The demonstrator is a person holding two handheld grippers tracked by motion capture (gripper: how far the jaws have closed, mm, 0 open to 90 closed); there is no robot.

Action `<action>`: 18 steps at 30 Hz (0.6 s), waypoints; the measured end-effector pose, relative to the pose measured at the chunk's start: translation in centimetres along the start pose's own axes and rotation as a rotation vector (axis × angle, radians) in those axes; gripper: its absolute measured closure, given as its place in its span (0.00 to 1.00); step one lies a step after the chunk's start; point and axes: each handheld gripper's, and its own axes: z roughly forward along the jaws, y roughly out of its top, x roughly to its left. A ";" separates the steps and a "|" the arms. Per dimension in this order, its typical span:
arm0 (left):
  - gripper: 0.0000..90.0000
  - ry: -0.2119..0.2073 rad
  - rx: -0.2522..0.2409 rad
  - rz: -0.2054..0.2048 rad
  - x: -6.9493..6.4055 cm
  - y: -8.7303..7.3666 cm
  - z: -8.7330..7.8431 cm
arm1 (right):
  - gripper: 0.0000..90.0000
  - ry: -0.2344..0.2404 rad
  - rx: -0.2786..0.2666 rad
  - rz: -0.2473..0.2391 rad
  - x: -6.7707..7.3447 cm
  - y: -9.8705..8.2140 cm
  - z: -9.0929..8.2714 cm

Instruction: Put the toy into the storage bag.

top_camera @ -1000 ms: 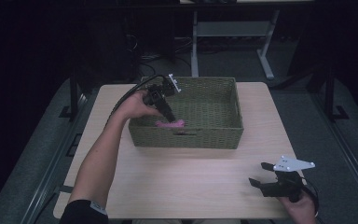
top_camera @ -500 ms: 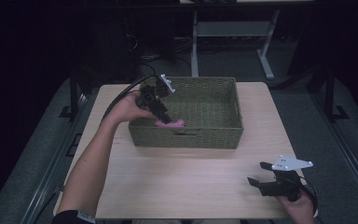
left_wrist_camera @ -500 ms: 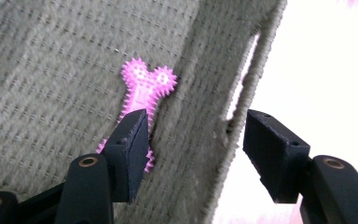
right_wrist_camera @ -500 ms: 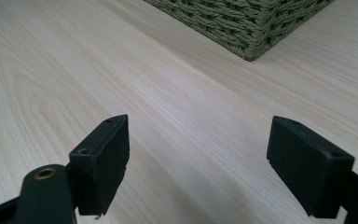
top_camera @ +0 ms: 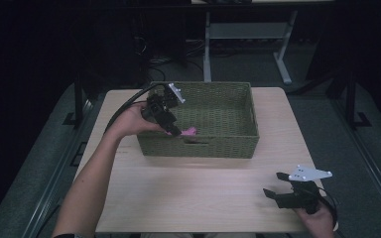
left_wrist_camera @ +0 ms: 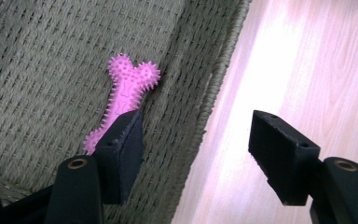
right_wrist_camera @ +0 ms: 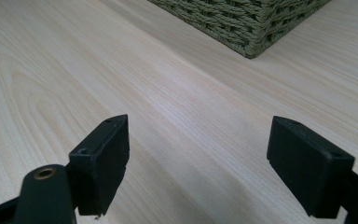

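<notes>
Left gripper (left_wrist_camera: 196, 158) wide open over pink bone toy (left_wrist_camera: 123, 95)

The basket (top_camera: 203, 144) wall blocks the table's (top_camera: 188, 193) far middle; bare wood lies open in front.

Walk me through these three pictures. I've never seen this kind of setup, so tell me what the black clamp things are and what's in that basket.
No robot here: a person holds a hand-operated gripper in each hand. The wide picture comes from a fixed camera above the wooden table. The other two come from cameras riding on each gripper, looking along its two black jaws.

The left gripper is at the near left corner of the woven green basket. Its jaws are open, and a spiky pink bone-shaped toy lies inside the basket against the wall, beyond one jaw and not held.

The right gripper sits low over bare table near the front right, jaws open, holding nothing.
</notes>
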 end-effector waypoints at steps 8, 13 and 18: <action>0.33 0.008 -0.015 0.012 -1.0 -0.2 -0.4 | 0.23 -0.001 0.001 0.004 -0.1 -0.1 0.0; 0.31 0.003 -0.007 0.000 -1.3 -0.8 0.0 | 0.23 0.000 0.001 0.006 -0.1 -0.1 0.0; 0.30 -0.002 -0.036 -0.007 -1.7 -1.3 0.2 | 0.23 0.000 0.003 0.004 -0.1 -0.1 0.0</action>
